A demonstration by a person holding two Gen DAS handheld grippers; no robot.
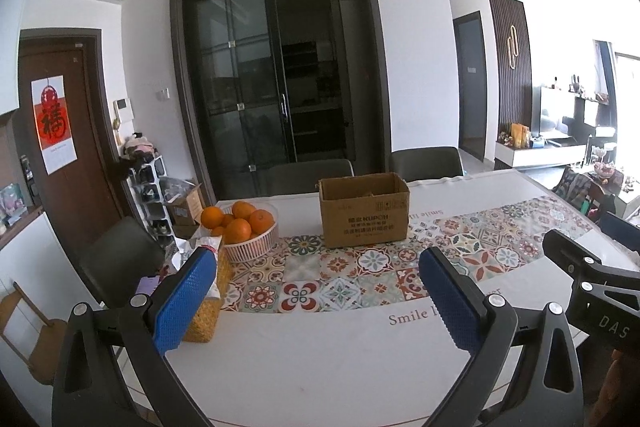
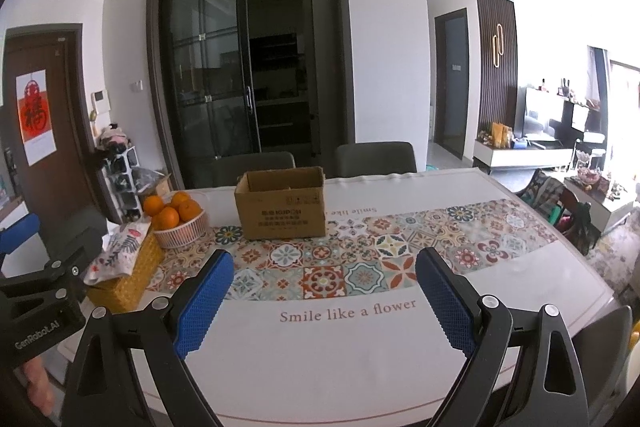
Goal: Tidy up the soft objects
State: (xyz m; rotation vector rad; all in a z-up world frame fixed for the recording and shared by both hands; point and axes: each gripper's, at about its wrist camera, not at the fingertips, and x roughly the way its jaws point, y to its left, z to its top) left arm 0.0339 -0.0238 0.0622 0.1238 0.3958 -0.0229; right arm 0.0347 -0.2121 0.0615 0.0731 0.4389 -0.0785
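Cardboard box (image 2: 282,205) sitting mid-counter (image 2: 320,347); left tool (image 1: 316,291) and right tool (image 2: 324,291) hovering, both gaping, empty; best approaching box level, avoiding orange bowl (image 2: 180,233).

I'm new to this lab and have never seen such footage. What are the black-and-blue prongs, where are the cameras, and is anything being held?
They are two hand-held grippers, each with a fisheye camera looking along its fingers. The left gripper and right gripper both have open jaws holding nothing. On the table sit a cardboard box, a white basket of oranges and a yellow woven basket with patterned cloth. A person's hand shows at each picture's edge.
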